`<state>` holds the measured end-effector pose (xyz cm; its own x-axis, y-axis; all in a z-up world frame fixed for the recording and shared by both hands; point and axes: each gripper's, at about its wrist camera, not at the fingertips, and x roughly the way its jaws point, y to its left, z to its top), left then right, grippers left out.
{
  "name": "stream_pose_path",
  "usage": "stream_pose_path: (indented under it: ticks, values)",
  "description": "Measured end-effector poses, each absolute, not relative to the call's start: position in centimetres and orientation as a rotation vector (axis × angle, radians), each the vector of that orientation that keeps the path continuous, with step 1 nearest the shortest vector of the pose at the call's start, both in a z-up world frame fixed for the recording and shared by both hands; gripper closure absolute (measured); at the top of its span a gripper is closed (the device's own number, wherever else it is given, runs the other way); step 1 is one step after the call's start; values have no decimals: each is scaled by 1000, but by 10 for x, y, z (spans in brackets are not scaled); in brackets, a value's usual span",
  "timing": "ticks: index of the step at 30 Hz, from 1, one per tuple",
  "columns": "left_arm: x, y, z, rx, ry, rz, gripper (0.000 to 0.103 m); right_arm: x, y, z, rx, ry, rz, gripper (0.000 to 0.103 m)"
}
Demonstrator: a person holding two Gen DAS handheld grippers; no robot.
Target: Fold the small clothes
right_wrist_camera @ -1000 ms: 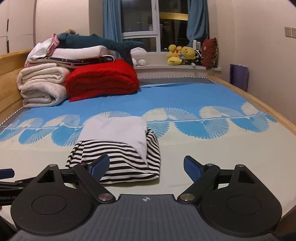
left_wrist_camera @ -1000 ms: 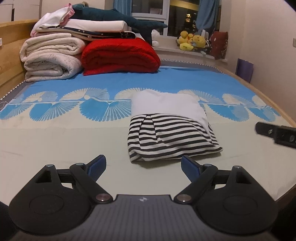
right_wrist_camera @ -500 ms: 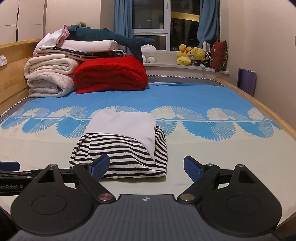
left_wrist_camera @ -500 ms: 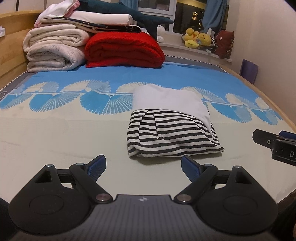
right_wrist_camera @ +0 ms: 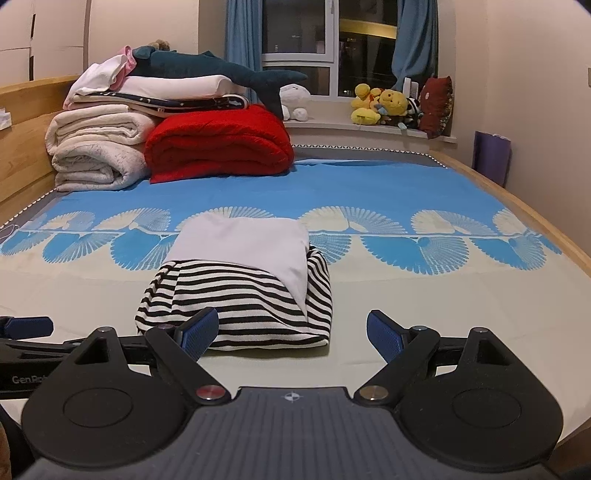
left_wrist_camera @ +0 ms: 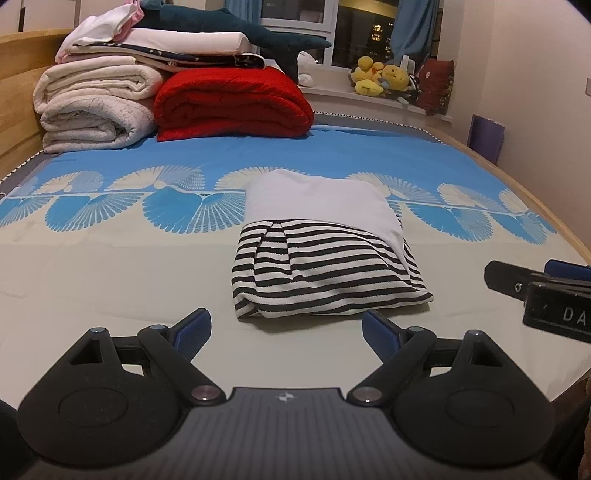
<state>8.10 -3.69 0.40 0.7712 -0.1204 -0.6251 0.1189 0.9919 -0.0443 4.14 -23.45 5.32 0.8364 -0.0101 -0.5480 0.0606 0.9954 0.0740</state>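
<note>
Both cameras sit higher and a bit closer to the folded clothes than a second ago, and more of the window wall shows now. Nothing on the bed has moved.

The bed sheet (left_wrist_camera: 110, 280) is smooth and flat, cream near the cameras and bright blue farther back, with a row of fan shapes between. A wooden bed frame (right_wrist_camera: 22, 122) runs along the left side. Behind the bed is a dark window with blue curtains (right_wrist_camera: 242, 33), and yellow soft toys (right_wrist_camera: 380, 105) sit on the sill.

At the far left lies a stack of thick, fluffy cream blankets (left_wrist_camera: 92, 107). Just beside it is a puffy red folded quilt (left_wrist_camera: 232, 103). A long dark blue plush shark (right_wrist_camera: 218, 70) rests on top of the pile.

The black-and-white striped folded garment (left_wrist_camera: 317, 273) lies in the middle of the bed — a soft, square bundle with a plain white folded cloth (left_wrist_camera: 317, 199) over its far half.

The left gripper (left_wrist_camera: 284, 328) has its blue-padded fingers spread wide, just in front of the bundle's near edge, holding nothing. The right gripper (right_wrist_camera: 291, 332) is wide apart too — empty, and its left pad (right_wrist_camera: 201, 330) hides a bit of the striped edge. I cannot tell if it touches.
</note>
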Motion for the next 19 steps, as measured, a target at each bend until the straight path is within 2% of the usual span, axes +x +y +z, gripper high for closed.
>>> stream_pose_path:
  ticks: [19]
  values:
    - [79,-36,1,19,662,-132,10,44,-221,47,49,612,1,15]
